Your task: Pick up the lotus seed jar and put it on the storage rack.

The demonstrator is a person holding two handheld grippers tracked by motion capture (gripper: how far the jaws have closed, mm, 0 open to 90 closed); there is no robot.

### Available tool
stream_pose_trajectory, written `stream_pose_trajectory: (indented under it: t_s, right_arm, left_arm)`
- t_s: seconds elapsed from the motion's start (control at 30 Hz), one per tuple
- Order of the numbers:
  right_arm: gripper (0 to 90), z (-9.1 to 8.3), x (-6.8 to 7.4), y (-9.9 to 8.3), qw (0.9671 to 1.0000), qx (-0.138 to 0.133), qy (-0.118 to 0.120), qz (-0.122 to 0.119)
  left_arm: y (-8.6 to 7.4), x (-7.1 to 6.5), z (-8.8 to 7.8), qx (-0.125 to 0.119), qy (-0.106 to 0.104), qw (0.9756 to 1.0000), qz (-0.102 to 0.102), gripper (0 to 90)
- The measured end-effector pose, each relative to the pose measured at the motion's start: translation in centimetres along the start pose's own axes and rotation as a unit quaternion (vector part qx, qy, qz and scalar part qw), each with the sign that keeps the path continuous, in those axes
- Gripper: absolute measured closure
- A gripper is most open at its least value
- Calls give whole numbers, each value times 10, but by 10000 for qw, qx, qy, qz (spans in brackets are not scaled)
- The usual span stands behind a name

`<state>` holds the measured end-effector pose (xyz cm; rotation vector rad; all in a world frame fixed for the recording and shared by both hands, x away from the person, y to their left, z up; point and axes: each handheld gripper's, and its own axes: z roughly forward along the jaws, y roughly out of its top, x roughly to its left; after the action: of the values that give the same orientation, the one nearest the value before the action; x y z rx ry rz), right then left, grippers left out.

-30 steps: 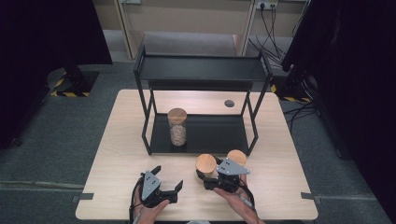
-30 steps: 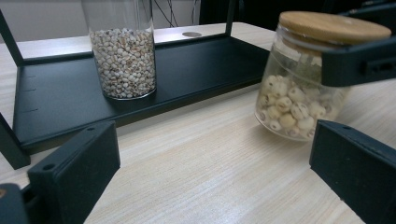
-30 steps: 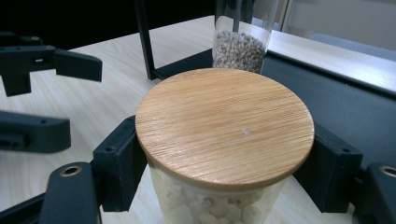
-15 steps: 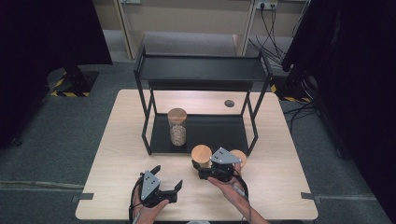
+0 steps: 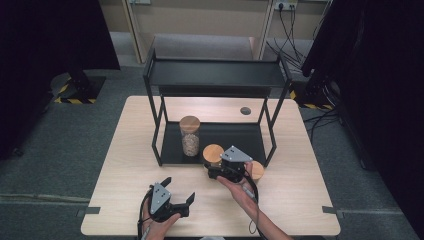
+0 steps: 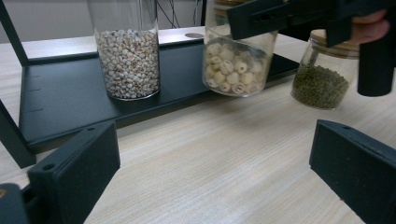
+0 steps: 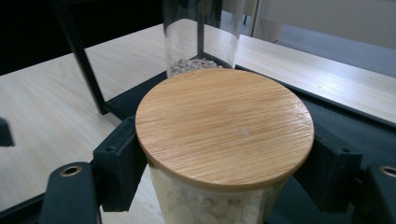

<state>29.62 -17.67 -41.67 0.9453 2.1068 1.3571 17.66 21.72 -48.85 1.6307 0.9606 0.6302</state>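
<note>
Item in hand: short glass jar of pale ring-shaped seeds [image 6: 238,65], bamboo lid [image 7: 225,126] fitted, gripped by the right gripper [image 5: 226,170] with one of its fingers [image 7: 119,163] on each side of the glass just under the lid rim, closed on the jar. In the left gripper view the jar hangs slightly tilted, clear of the wooden worktop [image 5: 125,190], just in front of the lower shelf [image 6: 70,93] of the black metal rack [image 5: 215,75]. On that shelf: tall glass jar of small white grains [image 5: 189,136], upright, also bamboo-lidded. On the worktop beside the held jar: short jar of green mung beans [image 6: 323,79]. Left gripper [image 5: 172,205] rests low near the front edge, fingers spread wide, holding nothing. Handling judgement: glass is rigid, smooth and breakable; the contents give moderate weight; the lid probably only presses in, so take hold on the glass wall below the lid, never the lid itself, and set down level.
</note>
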Motion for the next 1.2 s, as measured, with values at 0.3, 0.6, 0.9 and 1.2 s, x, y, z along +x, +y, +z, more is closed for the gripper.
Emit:
stream_pose_trajectory:
  t_s: [0.3,0.6,0.9,1.2]
  right_arm:
    - [255,13,-3,7,9998,-25,-174,73]
    - [255,31,-3,13,9992,62,-361,149]
    - [255,49,-2,13,9981,137,-574,187]
    - [255,62,-1,12,9973,174,-677,208]
  left_arm:
    - [0,0,0,4,-3,10000,1,11]
    - [0,0,0,-5,1,10000,-9,11]
    - [0,1,0,-1,-8,10000,-15,11]
    - [0,1,0,5,-17,10000,-26,11]
